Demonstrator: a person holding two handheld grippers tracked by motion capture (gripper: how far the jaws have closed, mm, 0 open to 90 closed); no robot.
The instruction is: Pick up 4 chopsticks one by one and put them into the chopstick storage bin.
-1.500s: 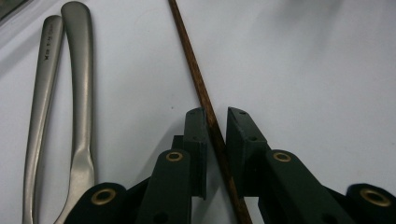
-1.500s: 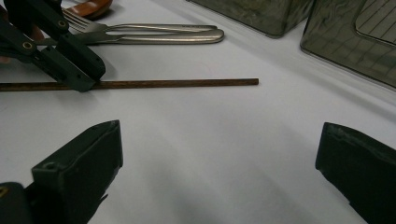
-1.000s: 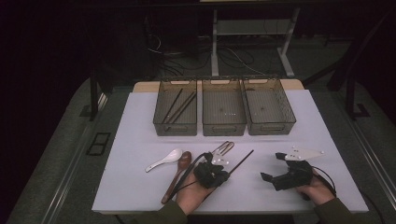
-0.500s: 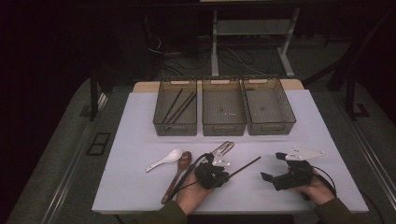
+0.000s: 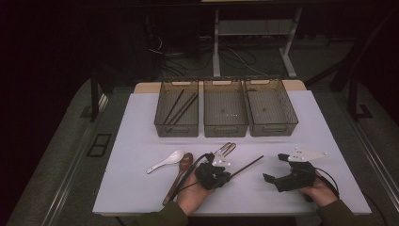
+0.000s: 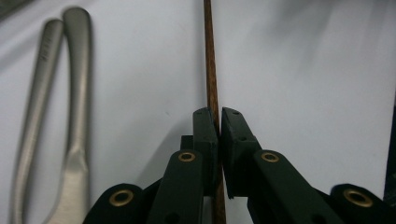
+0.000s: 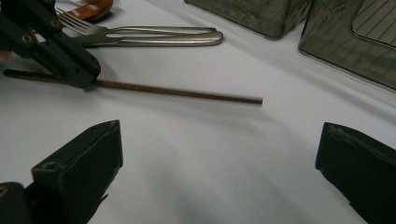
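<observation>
- Left gripper [image 5: 225, 176]: jaws pinched nearly together on a thin brown wooden chopstick [image 6: 211, 70]; pads press both sides of the shaft.
- Grip sits near one end; most of the stick runs out past the jaws toward the right gripper, just above or on the white table [image 5: 141, 122] – can't tell if lifted.
- Handling, my read: v. light, stiff, narrow and round-ish, so it could roll or pivot in the pads. End grip means the free tip will swing; a hold nearer mid-shaft would be steadier. Not fragile, finish looks matte, not v. slippery.
- Right gripper [image 5: 273, 181]: jaws spread wide, nothing between them, resting low by the table, apart from the stick's free tip.
- Near the left gripper: two metal forks [image 7: 159, 37] lying side by side w/ handles touching, a brown wooden spoon [image 5: 181, 172], a white ceramic spoon [image 5: 164, 162].
- Far side: three mesh bins in a row; left bin [image 5: 177, 125] holds a few dark chopsticks, middle bin [image 5: 226, 127] and right bin [image 5: 273, 125] look empty.
- Hard to see: the chopstick's gripped end is hidden behind the jaws and hand in the high view; fork tines partly covered by the left gripper in the right gripper view; room beyond the table is dark, details unreadable.
</observation>
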